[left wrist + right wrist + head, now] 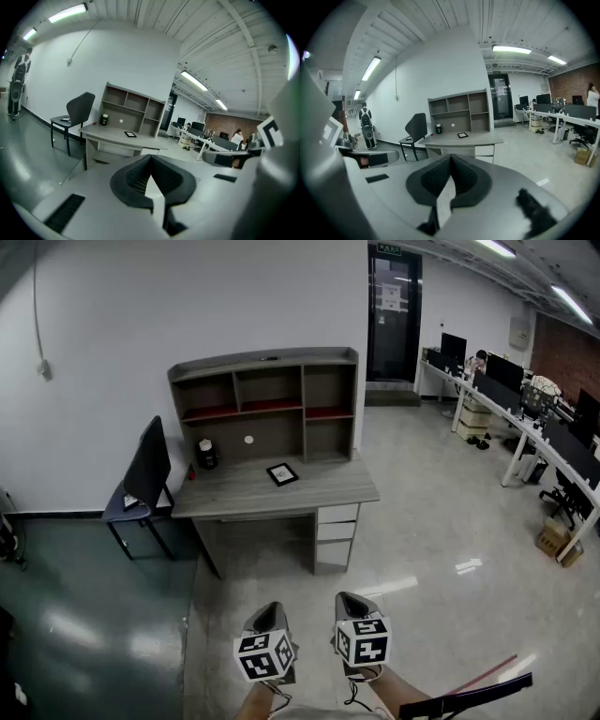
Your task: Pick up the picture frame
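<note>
1. We are holding the left gripper [270, 613] and the right gripper [352, 601] low and side by side, well apart from the desk [234, 498].
2. Both jaw pairs are sitting pressed together, with nothing between them.
3. The frame [282, 474] is lying flat on the desk, near the shelf [267, 399] and right of a dark jar [206, 455].

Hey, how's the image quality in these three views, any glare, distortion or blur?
Head view: evenly lit, sharp; glare patches on the glossy floor, and the picture frame on the desk is small but clear. Left gripper view: strong fisheye bending, black corners, a bright ceiling light. Right gripper view: same fisheye and black corners; the picture frame is tiny.
</note>
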The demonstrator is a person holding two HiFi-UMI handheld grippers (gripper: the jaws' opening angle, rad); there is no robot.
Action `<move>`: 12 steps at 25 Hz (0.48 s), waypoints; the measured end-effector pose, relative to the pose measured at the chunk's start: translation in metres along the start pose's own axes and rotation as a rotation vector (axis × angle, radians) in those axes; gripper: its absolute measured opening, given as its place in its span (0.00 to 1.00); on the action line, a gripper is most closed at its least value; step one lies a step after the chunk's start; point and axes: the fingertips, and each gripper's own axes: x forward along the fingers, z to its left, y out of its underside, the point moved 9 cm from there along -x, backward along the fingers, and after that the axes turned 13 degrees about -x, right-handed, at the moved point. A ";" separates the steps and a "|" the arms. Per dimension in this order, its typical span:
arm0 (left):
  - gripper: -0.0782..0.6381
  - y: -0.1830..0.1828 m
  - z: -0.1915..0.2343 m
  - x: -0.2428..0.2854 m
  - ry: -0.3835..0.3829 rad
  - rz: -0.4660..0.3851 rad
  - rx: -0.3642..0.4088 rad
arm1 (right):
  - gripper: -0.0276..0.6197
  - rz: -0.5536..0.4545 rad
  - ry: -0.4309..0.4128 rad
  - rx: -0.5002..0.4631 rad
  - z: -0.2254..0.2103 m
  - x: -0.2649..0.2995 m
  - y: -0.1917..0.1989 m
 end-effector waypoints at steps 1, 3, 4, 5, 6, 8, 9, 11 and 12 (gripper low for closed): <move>0.13 -0.001 0.003 -0.002 0.000 0.001 0.000 | 0.09 0.001 0.000 0.002 0.003 0.000 0.000; 0.13 -0.003 0.007 -0.005 0.001 0.003 0.000 | 0.09 0.003 0.001 0.006 0.009 0.000 0.000; 0.13 -0.004 0.009 -0.007 0.002 0.003 0.002 | 0.09 0.003 0.002 0.008 0.012 0.000 -0.001; 0.13 -0.006 0.011 -0.008 0.004 0.003 0.004 | 0.09 0.002 0.004 0.011 0.015 0.000 -0.001; 0.13 -0.007 0.013 -0.010 0.007 0.002 0.008 | 0.09 0.001 0.006 0.014 0.017 0.000 -0.002; 0.13 -0.011 0.017 -0.013 0.012 0.002 0.018 | 0.09 -0.001 0.008 0.024 0.024 0.002 -0.002; 0.13 -0.012 0.020 -0.015 0.013 0.004 0.024 | 0.09 -0.004 0.007 0.033 0.028 0.002 -0.002; 0.13 -0.013 0.027 -0.019 0.015 0.009 0.033 | 0.09 -0.010 0.001 0.064 0.037 0.004 0.000; 0.13 -0.014 0.031 -0.021 0.015 0.011 0.036 | 0.09 -0.011 -0.002 0.078 0.042 0.004 0.001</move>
